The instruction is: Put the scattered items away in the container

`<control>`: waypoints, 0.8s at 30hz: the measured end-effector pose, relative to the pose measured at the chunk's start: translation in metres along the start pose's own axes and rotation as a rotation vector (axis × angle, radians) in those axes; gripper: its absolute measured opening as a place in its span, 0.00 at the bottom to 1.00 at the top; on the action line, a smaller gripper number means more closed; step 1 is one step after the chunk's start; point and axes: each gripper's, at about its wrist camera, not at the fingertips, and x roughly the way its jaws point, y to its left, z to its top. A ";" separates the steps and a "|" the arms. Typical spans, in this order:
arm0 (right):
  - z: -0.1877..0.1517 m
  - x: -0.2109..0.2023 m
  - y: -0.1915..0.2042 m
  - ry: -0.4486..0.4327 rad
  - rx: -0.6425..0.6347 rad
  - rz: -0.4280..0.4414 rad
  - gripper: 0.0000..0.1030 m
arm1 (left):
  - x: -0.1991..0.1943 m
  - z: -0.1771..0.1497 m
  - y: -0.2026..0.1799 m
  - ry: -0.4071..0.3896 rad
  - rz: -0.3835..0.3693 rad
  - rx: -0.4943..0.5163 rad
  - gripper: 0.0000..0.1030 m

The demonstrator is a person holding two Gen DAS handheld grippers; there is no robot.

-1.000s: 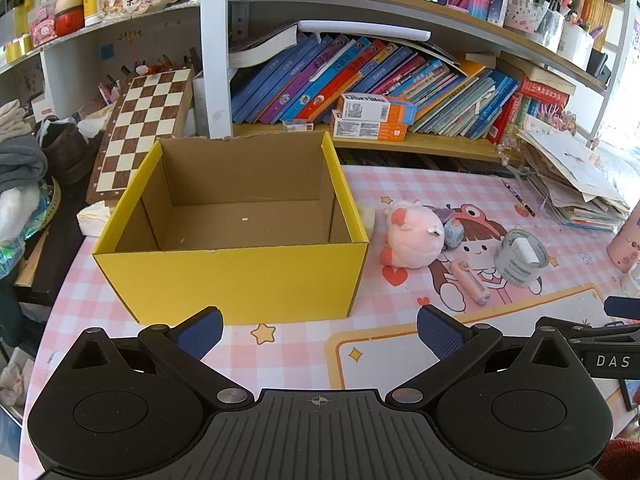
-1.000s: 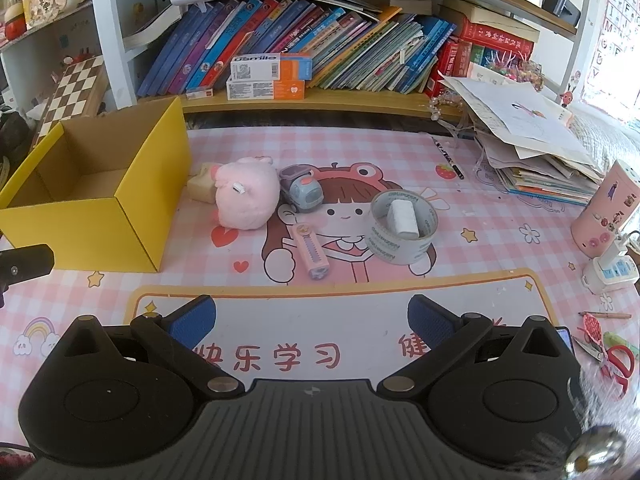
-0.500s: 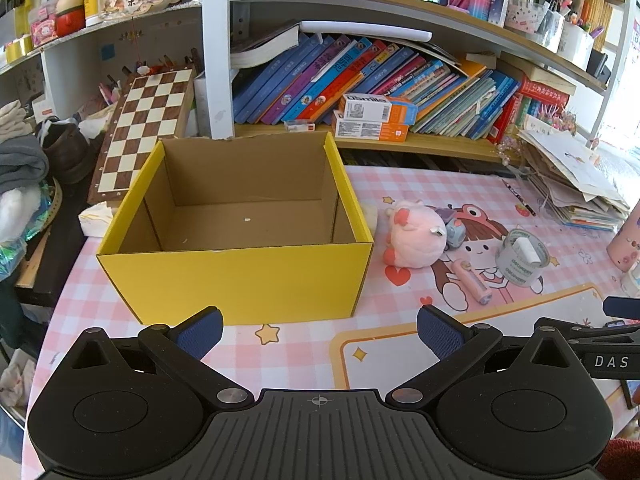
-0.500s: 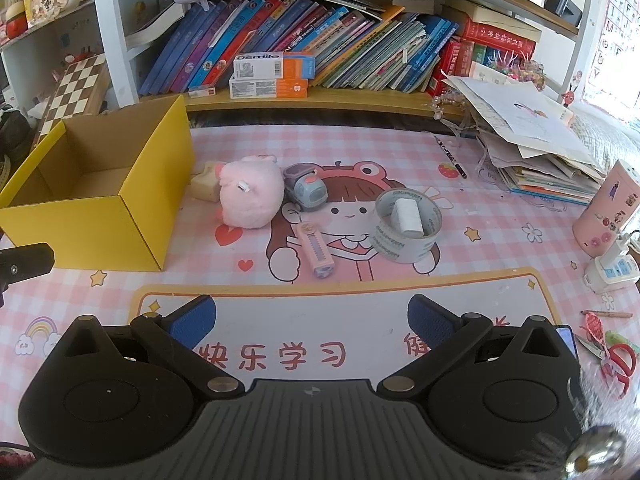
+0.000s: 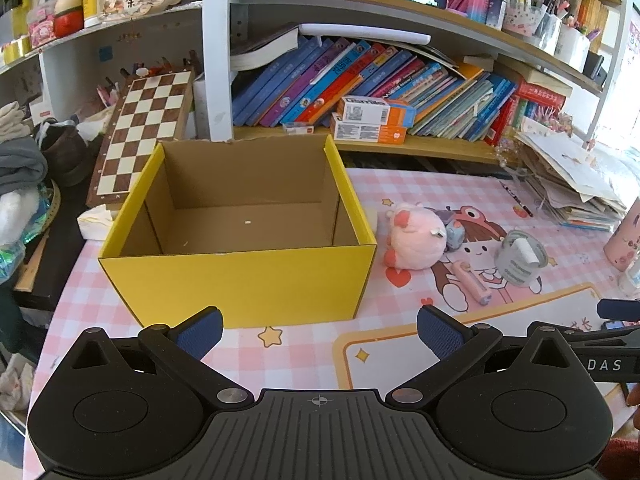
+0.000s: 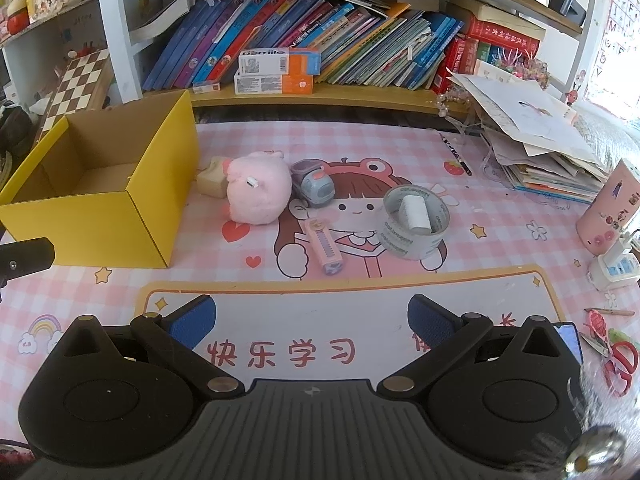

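Both the left gripper (image 5: 318,330) and right gripper (image 6: 310,320) hover spread and empty above the desk mat (image 6: 320,320), each having drifted only slightly nearer over the last second. Beyond them, all 5 scattered items remain on the mat: pink plush (image 6: 258,188), pink case (image 6: 325,250), tape roll (image 6: 416,222), toy car (image 6: 314,186) and small block (image 6: 210,180). The yellow box (image 5: 240,280) stands empty, so tidying has evidently not begun.

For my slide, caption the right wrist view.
Open right gripper faces plush toy, tape roll and empty yellow box.
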 end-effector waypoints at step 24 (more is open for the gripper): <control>0.005 0.005 0.019 0.009 -0.024 -0.008 1.00 | -0.001 0.001 0.014 -0.020 -0.036 0.020 1.00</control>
